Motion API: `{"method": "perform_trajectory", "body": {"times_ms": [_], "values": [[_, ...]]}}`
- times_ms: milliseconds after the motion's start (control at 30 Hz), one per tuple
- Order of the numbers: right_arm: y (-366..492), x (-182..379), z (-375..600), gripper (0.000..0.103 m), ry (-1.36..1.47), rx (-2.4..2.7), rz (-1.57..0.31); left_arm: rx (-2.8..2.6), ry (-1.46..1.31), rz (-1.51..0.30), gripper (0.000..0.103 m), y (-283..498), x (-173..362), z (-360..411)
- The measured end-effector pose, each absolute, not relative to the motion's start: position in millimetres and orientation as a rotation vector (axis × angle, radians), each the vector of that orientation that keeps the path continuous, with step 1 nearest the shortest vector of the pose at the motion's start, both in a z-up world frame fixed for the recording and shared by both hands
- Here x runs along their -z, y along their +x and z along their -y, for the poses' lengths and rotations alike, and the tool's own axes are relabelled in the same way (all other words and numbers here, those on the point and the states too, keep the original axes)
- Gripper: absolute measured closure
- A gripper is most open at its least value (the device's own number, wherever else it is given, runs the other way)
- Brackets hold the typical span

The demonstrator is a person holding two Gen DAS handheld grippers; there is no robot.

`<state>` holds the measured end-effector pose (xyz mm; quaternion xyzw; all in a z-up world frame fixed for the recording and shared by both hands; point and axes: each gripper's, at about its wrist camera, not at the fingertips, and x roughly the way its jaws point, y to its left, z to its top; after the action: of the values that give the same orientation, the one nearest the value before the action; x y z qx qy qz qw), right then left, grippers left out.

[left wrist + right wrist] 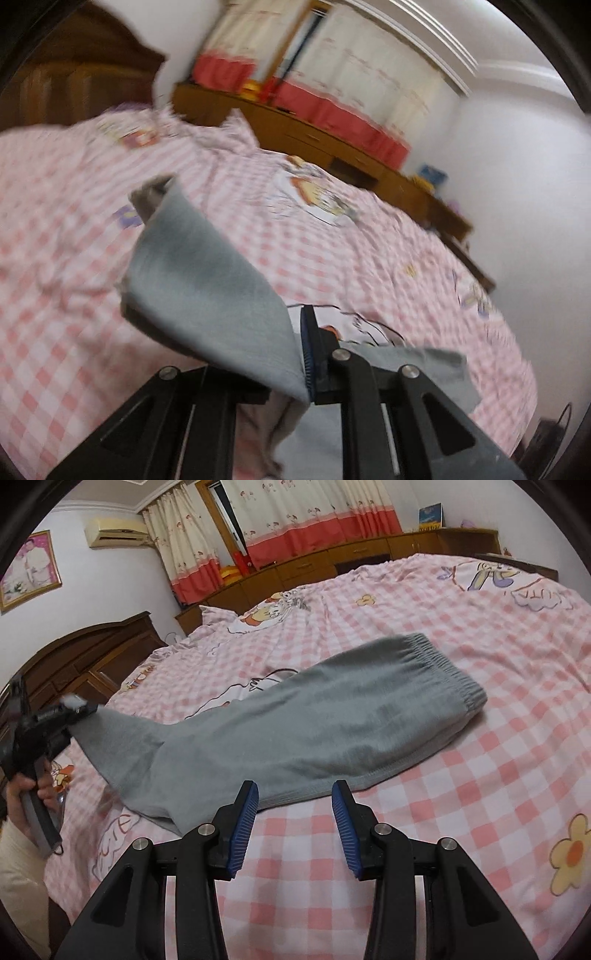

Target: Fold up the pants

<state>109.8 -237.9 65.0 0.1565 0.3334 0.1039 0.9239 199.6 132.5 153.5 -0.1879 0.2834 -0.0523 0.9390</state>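
Left tool (pixel 301 354): clenched on the grey pants (pixel 332 731). In the left wrist view, low centre of the frame, the blue pad (pixel 308 350) of one finger presses against a fold of grey cloth, which rises from the jaws toward the middle left of the frame and hangs clear of the bed there. The same tool (pixel 79 710) shows at the left edge of the right wrist view, held by a hand (pixel 27 794) with a cream sleeve (pixel 18 878) below it. The leg end of the pants is pinched at its tip and lifted off the bedspread.

Right tool (pixel 295 812): released. Its two blue-padded fingers (pixel 243 827) stand apart at lower centre of the right wrist view, with bare bedspread between them. The near edge of the pants lies just beyond the fingertips; whether they touch it cannot be told.

Pants: spread across the middle of the right wrist view on the pink checked bedspread (pixel 461 794). The elastic waistband (pixel 454 672) lies flat at centre right. The leg runs leftward and rises to the left tool.

Surroundings: dark wooden headboard (pixel 92 657) at middle left, low wooden cabinets (pixel 332 559) across the top, and cream curtains (pixel 306 509) with a red lower band above them. The left wrist view is blurred.
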Motion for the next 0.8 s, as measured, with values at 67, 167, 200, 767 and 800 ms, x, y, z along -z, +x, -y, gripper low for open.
{"method": "perform_trajectory", "body": {"times_ms": [67,167,200,767,800], "values": [[108.0,-64.6,240.7,0.060,0.326,-0.209,-0.683,0.135,-0.341,-0.598,0.090,205.9,-159.5,-106.7],[105.5,-63.6,247.7,0.060,0.345,-0.206,-0.684,0.149,-0.274,-0.633,0.090,213.9,-161.2,-67.2],[104.6,-62.9,250.2,0.060,0.345,-0.199,-0.687,0.150,-0.235,-0.650,0.090,216.8,-159.2,-51.0],[107.0,-41.6,290.6,0.060,0.434,-0.166,-0.713,0.262,-0.111,-0.920,0.074,228.2,-61.5,79.7],[107.9,-41.8,291.1,0.060,0.443,-0.170,-0.713,0.266,-0.113,-0.921,0.070,224.2,-60.2,79.0]]}}
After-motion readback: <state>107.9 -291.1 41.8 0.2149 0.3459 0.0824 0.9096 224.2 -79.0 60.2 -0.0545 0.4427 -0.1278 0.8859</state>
